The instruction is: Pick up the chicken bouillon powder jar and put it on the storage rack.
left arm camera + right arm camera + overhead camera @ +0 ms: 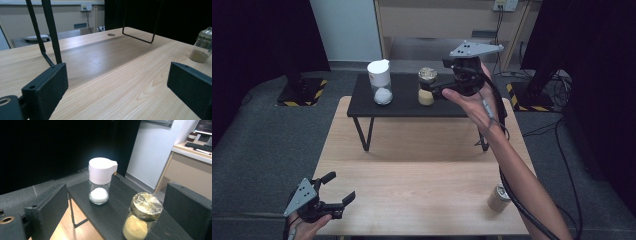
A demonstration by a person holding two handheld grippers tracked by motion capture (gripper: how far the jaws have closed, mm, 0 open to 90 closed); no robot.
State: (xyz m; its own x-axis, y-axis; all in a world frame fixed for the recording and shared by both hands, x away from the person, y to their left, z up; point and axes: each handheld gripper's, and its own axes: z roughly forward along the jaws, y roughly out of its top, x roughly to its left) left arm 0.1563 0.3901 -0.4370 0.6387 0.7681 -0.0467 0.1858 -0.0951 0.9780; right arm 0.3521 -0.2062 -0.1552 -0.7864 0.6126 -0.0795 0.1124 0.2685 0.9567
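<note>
Where the near edge of the wooden surface point(422, 195) begins, the left claw point(339, 189) rests low with its jaws spread and nothing between them.

Item 1, near right: small jar point(498, 197) of tan powder, standing on the wood beside the person's right forearm. Apart from the work in hand.

Item 2, middle distance: black shelf point(404, 107) on thin wire legs, standing on the far half of the wood and carrying both remaining jars.

Item 3, on the shelf's right part: grain jar point(140, 220), the piece in hand. Clear glass body, about half full of yellow grains, mouth covered by crinkled shiny foil. The right claw point(435, 90) is released, its jaws wide and level, just beside the jar; in the right gripper view the jar stands between the two jaws with neither pad pressing on it.
Handling, as judged: rigid, smooth and likely slippery glass; breakable if knocked off the shelf; moderate weight, carried low. Foil top looks soft and would crush or tear, so it is no place to grip. Best hold: across the glass body below the foil, kept upright.

Item 4, on the shelf's left part: salt jar point(100, 181), white pouring cap, white grains at the bottom, well apart from item 3.
</note>
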